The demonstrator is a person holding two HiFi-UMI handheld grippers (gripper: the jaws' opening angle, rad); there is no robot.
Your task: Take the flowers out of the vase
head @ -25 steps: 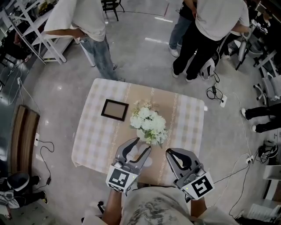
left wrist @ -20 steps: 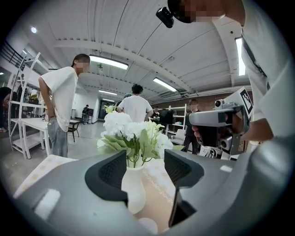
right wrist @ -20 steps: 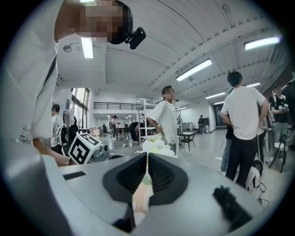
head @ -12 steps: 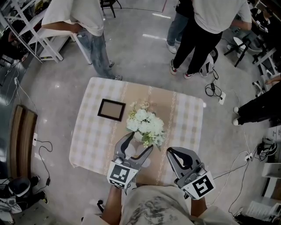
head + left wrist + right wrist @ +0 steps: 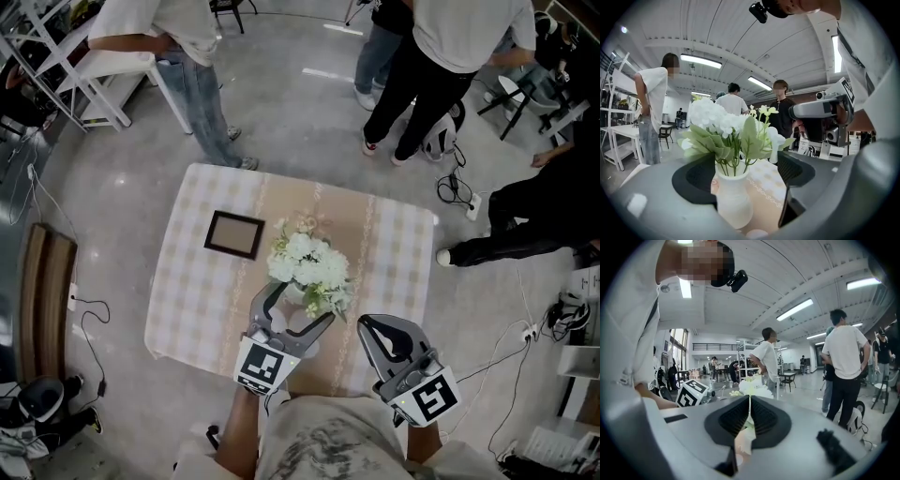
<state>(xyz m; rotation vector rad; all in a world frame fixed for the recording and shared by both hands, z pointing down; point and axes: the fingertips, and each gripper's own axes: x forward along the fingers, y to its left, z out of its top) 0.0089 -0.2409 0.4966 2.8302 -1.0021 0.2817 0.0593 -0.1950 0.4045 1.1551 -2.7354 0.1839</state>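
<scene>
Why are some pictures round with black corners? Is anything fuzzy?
Left gripper view: a fisheye lens bends the ceiling lights, but the vase is sharp. Right gripper view: same round bend, glare from a bright light overhead. Head view: evenly lit, with curved edges.

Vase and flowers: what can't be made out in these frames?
- Left gripper view: the vase foot is hidden by the body of the left hand-held gripper, whose jaws have just been opening with the vase between them. The stems below the neck are hidden by its opaque wall.
- Right gripper view: the vase is screened by the right hand-held gripper's shut jaws; only the tops of the flowers show.
- Head view: the vase is mostly under the flowers; the picture frame contents are too small.
</scene>
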